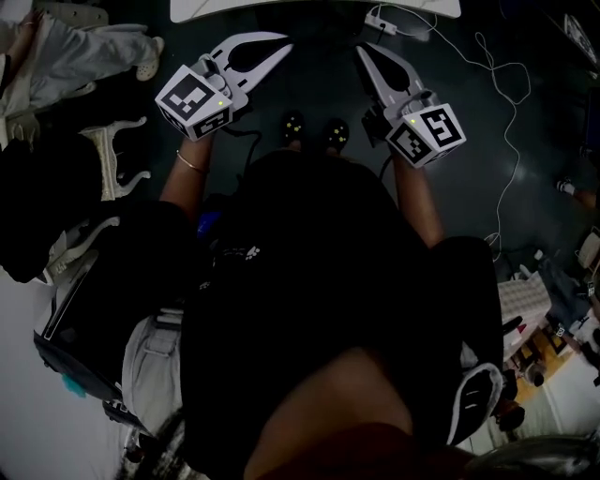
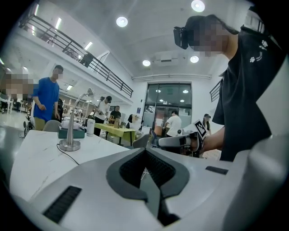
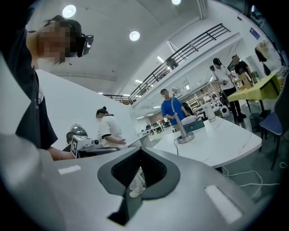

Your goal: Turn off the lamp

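A slim silver desk lamp [image 2: 72,128] with a round base and a bent neck stands on a white marble table [image 2: 36,158], well beyond my left gripper [image 2: 145,150]. The right gripper view has the same lamp [image 3: 183,131] far off on the table [image 3: 216,144]. In the head view both grippers hang in front of my body, short of the table's edge [image 1: 281,7]. The left gripper [image 1: 284,41] and the right gripper [image 1: 361,49] each have their jaws shut with nothing between them. Each gripper view also catches the other gripper: the right one [image 2: 156,142] and the left one [image 3: 90,143].
A teal box [image 2: 74,133] and a white bottle [image 2: 90,127] stand behind the lamp. A white cable [image 1: 506,103] and a power adapter [image 1: 380,21] lie on the dark floor. Several people stand in the hall, one in blue [image 2: 45,101] near the table. A yellow-green table [image 2: 115,130] is farther back.
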### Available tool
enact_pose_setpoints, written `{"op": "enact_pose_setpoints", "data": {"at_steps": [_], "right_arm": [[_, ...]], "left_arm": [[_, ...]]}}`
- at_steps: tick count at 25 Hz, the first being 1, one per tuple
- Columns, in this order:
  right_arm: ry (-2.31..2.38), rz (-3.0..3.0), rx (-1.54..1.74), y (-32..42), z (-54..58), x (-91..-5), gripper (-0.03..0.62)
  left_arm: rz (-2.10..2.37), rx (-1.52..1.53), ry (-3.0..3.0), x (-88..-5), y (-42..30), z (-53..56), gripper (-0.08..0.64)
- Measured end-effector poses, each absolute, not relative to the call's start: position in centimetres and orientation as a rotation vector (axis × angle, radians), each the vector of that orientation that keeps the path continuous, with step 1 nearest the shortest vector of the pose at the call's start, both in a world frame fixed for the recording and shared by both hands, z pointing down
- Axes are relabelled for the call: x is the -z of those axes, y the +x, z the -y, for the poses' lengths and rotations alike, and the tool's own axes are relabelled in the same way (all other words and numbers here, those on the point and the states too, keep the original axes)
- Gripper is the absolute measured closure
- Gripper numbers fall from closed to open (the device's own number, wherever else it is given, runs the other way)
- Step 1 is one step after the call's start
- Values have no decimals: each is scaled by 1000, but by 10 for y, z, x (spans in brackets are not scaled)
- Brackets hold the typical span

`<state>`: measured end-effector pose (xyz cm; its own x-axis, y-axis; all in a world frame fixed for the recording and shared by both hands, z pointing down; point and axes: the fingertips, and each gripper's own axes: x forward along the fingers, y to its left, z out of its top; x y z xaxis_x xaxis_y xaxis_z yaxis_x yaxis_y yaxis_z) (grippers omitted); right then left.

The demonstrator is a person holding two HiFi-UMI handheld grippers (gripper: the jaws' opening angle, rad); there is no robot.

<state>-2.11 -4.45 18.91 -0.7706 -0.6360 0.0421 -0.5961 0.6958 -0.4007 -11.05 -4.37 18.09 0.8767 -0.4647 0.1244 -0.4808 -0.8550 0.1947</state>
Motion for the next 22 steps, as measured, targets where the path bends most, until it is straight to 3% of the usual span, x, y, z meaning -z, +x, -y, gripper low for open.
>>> {"op": "enact_pose_setpoints", "data": {"at_steps": [22], "right_arm": [[-987,-2799,501,-13,54,-157,591]], "left_arm": [[650,-230,2895,-167,-90,45,553]]}}
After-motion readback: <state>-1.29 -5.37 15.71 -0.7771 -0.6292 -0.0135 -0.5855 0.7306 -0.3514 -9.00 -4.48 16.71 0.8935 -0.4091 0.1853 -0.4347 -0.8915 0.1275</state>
